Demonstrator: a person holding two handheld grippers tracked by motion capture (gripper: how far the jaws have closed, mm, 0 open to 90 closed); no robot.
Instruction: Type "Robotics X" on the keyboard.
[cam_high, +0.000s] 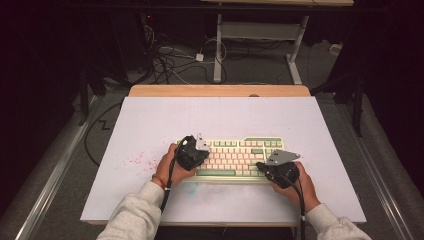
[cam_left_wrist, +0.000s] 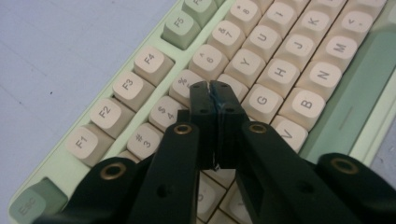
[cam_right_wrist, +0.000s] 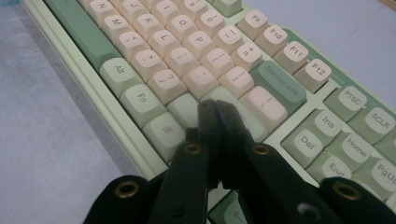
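A cream and green keyboard (cam_high: 235, 157) lies on the white table, a little right of the middle. My left gripper (cam_high: 191, 151) hovers over its left end, shut with nothing between the jaws. In the left gripper view the closed tips (cam_left_wrist: 209, 87) hang just above the keys around 5 and T, and I cannot tell whether they touch. My right gripper (cam_high: 281, 171) is over the keyboard's right end, also shut and empty. Seen from the right gripper view, its tips (cam_right_wrist: 215, 106) sit over the green keys near Shift and Enter.
A white sheet (cam_high: 150, 130) covers the table top, with red specks (cam_high: 137, 160) left of the keyboard. A wooden edge (cam_high: 220, 90) runs along the far side. Beyond it stand a desk frame (cam_high: 260, 35) and floor cables (cam_high: 170, 60).
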